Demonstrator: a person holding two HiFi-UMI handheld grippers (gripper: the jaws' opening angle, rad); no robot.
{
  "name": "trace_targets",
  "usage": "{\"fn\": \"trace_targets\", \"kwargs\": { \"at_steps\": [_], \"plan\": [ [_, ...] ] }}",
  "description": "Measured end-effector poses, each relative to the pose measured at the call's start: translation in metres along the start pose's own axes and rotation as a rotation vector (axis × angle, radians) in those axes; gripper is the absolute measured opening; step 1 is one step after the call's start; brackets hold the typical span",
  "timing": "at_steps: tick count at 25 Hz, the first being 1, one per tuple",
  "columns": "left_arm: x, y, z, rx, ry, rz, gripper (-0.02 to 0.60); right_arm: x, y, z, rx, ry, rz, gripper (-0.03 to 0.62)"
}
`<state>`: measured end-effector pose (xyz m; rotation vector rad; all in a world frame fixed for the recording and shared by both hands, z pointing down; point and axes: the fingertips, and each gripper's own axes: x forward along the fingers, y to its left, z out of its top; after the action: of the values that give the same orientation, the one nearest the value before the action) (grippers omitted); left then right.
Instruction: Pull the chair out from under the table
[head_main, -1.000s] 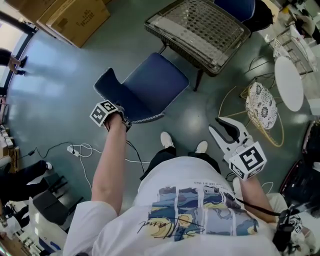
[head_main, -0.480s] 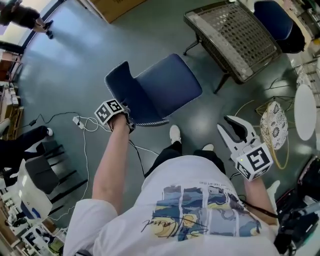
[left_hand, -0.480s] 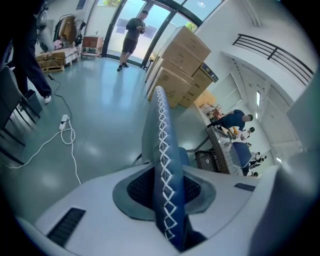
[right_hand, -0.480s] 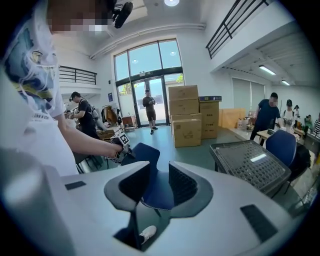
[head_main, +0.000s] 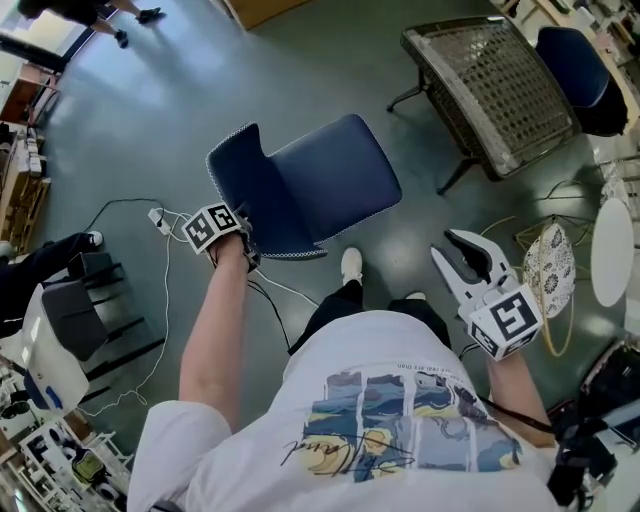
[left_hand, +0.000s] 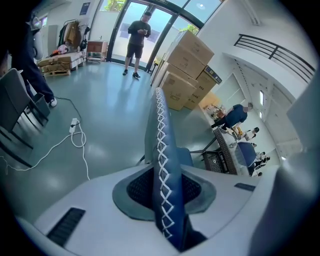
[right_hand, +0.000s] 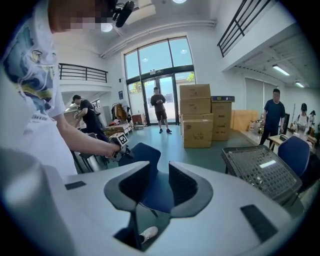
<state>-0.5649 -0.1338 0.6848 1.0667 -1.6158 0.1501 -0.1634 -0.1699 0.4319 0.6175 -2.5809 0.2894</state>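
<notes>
The blue padded chair (head_main: 325, 180) stands on the grey floor, well apart from the wicker-topped table (head_main: 495, 70). My left gripper (head_main: 248, 243) is shut on the edge of the chair's backrest (head_main: 245, 185). In the left gripper view the white-stitched backrest edge (left_hand: 161, 150) runs straight between the jaws of that gripper (left_hand: 165, 197). My right gripper (head_main: 462, 245) hangs open in the air to the right of the chair, holding nothing. Through its gap (right_hand: 156, 185) I see the chair (right_hand: 145, 155), the table (right_hand: 260, 172) and the left gripper (right_hand: 119, 142).
A white cable with a power strip (head_main: 160, 215) lies on the floor left of the chair. A second blue chair (head_main: 580, 60) sits behind the table. A wire chair with a patterned cushion (head_main: 548, 270) and a white round table (head_main: 612, 250) stand at right. Cardboard boxes (right_hand: 200, 120) and people are farther off.
The chair has slid away from the table with my left gripper still clamped on its backrest; the gap between seat and table has widened. The right gripper has stayed open.
</notes>
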Motion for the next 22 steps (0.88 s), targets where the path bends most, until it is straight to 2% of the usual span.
{"fn": "trace_targets", "kwargs": {
  "at_steps": [4, 8, 11, 14, 18, 20, 22],
  "plan": [
    [-0.004, 0.008, 0.005, 0.026, 0.01, 0.002, 0.103, 0.003, 0.009, 0.005, -0.007, -0.001, 0.002, 0.1],
    [-0.004, 0.018, 0.012, 0.057, 0.028, 0.034, 0.126, 0.007, 0.014, 0.004, -0.007, -0.01, -0.001, 0.1],
    [-0.013, 0.02, 0.014, 0.087, -0.008, 0.077, 0.158, -0.002, 0.011, 0.0, -0.008, -0.024, -0.001, 0.101],
    [-0.032, 0.013, 0.009, 0.121, -0.087, 0.127, 0.163, -0.027, -0.001, -0.013, -0.008, -0.046, 0.0, 0.101],
    [-0.085, -0.014, 0.017, 0.187, -0.253, 0.2, 0.163, -0.068, -0.023, -0.025, -0.004, -0.072, 0.002, 0.1],
    [-0.115, -0.036, 0.014, 0.229, -0.331, 0.2, 0.163, -0.086, -0.032, -0.03, 0.001, -0.08, 0.009, 0.1],
    [-0.142, -0.07, -0.002, 0.281, -0.39, 0.161, 0.163, -0.108, -0.04, -0.038, 0.003, -0.092, 0.02, 0.1]
  ]
}}
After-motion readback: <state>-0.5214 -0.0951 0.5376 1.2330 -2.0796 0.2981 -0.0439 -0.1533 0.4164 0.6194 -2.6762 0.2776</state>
